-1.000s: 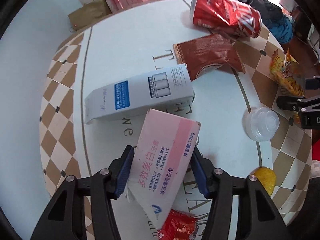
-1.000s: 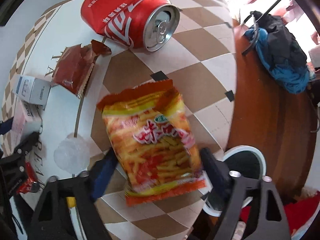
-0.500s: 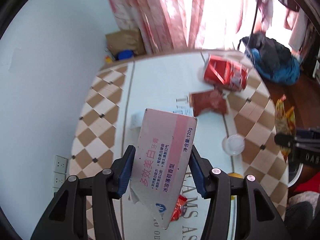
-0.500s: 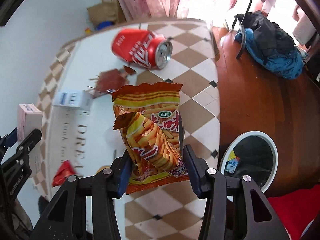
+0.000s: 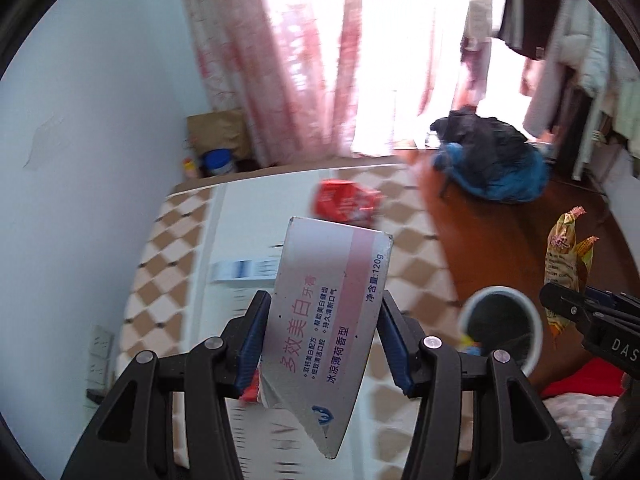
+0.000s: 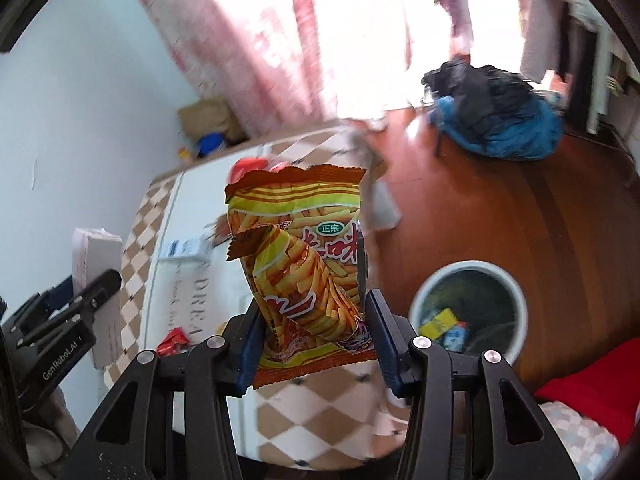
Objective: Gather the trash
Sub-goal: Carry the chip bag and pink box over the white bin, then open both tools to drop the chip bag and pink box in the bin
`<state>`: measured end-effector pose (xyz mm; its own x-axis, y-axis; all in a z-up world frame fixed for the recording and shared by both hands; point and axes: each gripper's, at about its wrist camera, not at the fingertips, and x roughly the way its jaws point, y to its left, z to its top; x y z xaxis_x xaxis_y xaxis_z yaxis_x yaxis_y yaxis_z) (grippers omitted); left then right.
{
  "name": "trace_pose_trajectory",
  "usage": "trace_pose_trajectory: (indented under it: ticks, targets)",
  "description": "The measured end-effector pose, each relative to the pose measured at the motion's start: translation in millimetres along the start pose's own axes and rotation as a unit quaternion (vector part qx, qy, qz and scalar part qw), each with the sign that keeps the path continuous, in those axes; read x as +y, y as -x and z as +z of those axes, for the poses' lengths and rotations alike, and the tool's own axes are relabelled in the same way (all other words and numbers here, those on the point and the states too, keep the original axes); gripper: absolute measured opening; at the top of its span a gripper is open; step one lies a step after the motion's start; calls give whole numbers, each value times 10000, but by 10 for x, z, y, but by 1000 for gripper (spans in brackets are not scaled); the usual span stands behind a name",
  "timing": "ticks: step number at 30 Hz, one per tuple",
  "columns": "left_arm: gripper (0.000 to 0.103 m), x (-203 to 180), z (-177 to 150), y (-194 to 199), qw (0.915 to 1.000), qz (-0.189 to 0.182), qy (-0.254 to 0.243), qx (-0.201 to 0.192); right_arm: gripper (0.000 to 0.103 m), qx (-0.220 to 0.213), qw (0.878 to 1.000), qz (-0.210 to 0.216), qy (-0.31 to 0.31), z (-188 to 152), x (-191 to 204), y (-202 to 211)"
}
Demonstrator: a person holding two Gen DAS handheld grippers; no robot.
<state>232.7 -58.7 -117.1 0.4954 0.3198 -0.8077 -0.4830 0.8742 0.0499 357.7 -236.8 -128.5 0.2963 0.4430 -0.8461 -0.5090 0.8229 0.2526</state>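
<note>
The left claw (image 5: 322, 340) is clamped on a pink box (image 5: 328, 320), lifted clear of the table (image 5: 180, 264). The right claw (image 6: 312, 338) grips a snack bag (image 6: 304, 272), also in the air, just beside the bin (image 6: 468, 272) on the floor. Some trash already lies in that bin. A red can (image 5: 344, 202), a white box (image 5: 244, 270) and a red wrapper (image 6: 172, 340) are left on the table. Blur hides finer detail there.

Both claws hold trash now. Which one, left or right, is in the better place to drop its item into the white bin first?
Probably the right claw. Its snack bag hangs just beside the white bin, whose opening shows close by. The left claw, holding the pink box, sits farther from the bin, over the table.
</note>
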Motion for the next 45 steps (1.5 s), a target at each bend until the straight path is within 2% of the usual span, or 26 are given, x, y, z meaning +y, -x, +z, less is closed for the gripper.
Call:
trace_pose_trajectory:
  ticks: [3, 6, 10, 14, 15, 20, 23, 26, 27, 28, 31, 33, 35, 38, 41, 45]
  targets:
    - [49, -430, 59, 18, 9991, -414, -131, 28, 50, -105, 9995, -135, -254, -54, -455, 226]
    - [49, -945, 115, -132, 9949, -951, -218, 255, 50, -78, 9982, -334, -501, -137, -948, 315]
    - [49, -1673, 139, -583, 9818, -1660, -309, 868, 50, 205, 9935, -544, -976, -312, -1700, 167]
    - [50, -2225, 101, -1187, 9659, -2057, -387, 1524, 50, 657, 9860, -590, -1411, -522, -2360, -221]
    - [50, -2376, 85, -1406, 9593, -2169, -439, 1753, 50, 783, 9836, -604, -1510, -571, -2506, -348]
    - [52, -2834, -23, -2146, 9465, -2057, -588, 2415, 50, 1265, 9740, -549, -1800, -779, -3039, -952]
    - [53, -2941, -116, -2473, 9415, -1936, -560, 2702, 50, 1520, 9695, -500, -1854, -829, -3187, -1309]
    - [73, -2988, -166, -2721, 9399, -1770, -483, 2879, 51, 1751, 9642, -412, -1950, -899, -3300, -1679]
    - [85, -2974, -175, -2756, 9399, -1719, -477, 2911, 52, 1806, 9623, -382, -1999, -902, -3318, -1769]
    - [91, -2961, -193, -2784, 9404, -1656, -465, 2932, 57, 1853, 9608, -337, -2035, -873, -3325, -1862]
    - [91, -2890, -225, -2769, 9444, -1456, -489, 2908, 78, 1938, 9585, -254, -2076, -868, -3345, -2040]
    - [91, -2881, -238, -2737, 9483, -1327, -550, 2831, 86, 1938, 9576, -245, -2116, -865, -3339, -2097]
    - [91, -2868, -274, -2659, 9542, -1097, -661, 2705, 102, 1941, 9567, -225, -2157, -875, -3350, -2082]
    - [91, -2836, -324, -2509, 9625, -817, -866, 2438, 102, 1910, 9575, -352, -2135, -896, -3314, -2040]
    - [91, -2847, -362, -2388, 9651, -653, -1056, 2306, 103, 1881, 9588, -587, -2046, -922, -3275, -1927]
    - [91, -2806, -407, -2282, 9653, -651, -1128, 2263, 103, 1819, 9614, -836, -1888, -937, -3213, -1726]
